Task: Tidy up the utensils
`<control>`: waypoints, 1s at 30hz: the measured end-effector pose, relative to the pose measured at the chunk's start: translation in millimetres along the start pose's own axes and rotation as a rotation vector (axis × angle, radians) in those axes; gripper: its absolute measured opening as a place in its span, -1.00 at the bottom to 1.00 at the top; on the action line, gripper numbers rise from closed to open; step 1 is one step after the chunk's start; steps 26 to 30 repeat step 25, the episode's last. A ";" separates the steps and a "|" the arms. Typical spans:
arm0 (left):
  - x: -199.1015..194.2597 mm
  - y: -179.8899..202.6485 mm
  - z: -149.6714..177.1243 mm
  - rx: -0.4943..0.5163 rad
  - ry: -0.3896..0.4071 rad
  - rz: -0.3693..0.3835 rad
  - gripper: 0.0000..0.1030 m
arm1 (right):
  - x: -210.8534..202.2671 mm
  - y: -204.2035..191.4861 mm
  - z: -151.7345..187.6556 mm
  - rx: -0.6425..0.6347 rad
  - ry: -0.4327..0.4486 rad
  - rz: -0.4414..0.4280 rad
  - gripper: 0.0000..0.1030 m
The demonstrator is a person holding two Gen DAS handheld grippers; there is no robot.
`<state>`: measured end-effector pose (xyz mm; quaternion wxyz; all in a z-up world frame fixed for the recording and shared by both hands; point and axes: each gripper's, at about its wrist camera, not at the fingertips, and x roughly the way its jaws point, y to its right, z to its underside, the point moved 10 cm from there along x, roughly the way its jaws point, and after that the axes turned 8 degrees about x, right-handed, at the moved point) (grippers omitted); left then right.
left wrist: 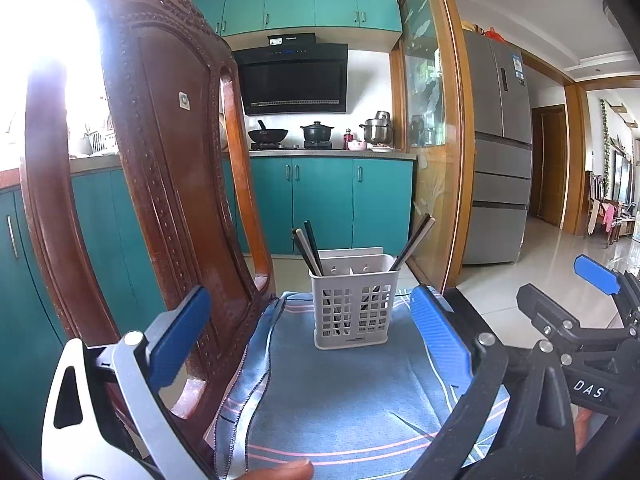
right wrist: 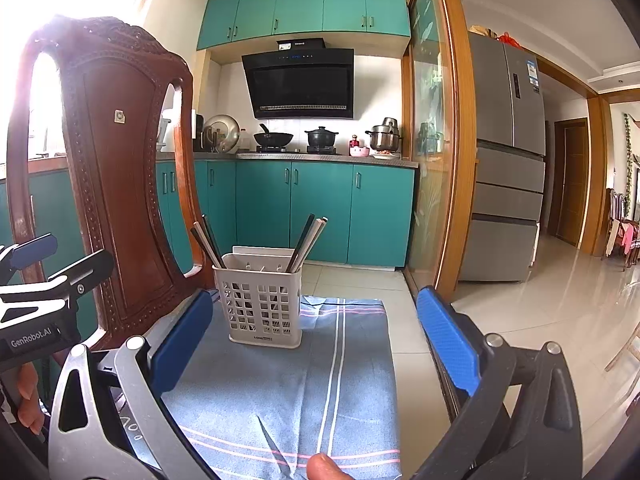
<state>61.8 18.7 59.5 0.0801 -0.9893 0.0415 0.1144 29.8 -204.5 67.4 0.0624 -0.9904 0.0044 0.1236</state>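
Observation:
A white slotted utensil holder (left wrist: 352, 300) stands on a blue striped cloth (left wrist: 344, 392) and holds dark chopsticks (left wrist: 310, 246) on its left and more chopsticks (left wrist: 414, 242) on its right. It also shows in the right wrist view (right wrist: 262, 298), with chopsticks (right wrist: 208, 242) leaning left and others (right wrist: 308, 240) leaning right. My left gripper (left wrist: 312, 320) is open and empty, just in front of the holder. My right gripper (right wrist: 316, 332) is open and empty, with the holder ahead and to the left. A thin dark stick (right wrist: 276, 448) lies on the cloth (right wrist: 288, 380) near the bottom.
A carved wooden chair back (left wrist: 160, 184) rises close on the left. Teal cabinets (left wrist: 320, 200), a stove with pots (left wrist: 316, 132), a glass sliding door (left wrist: 432, 140) and a grey fridge (left wrist: 500, 152) stand behind. Tiled floor (left wrist: 532, 264) lies to the right.

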 end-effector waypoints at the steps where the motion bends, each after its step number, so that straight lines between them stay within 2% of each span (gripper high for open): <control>1: 0.2 -0.3 0.2 0.002 -0.001 0.001 0.93 | 0.1 -0.2 0.0 0.000 0.000 0.000 0.94; 16: -1.8 3.5 2.3 0.019 0.005 0.004 0.93 | 2.7 -3.8 4.8 -0.006 -0.013 -0.007 0.94; 30: 4.5 3.8 7.8 0.001 -0.027 0.031 0.93 | 3.5 -3.9 5.5 -0.006 -0.015 -0.006 0.94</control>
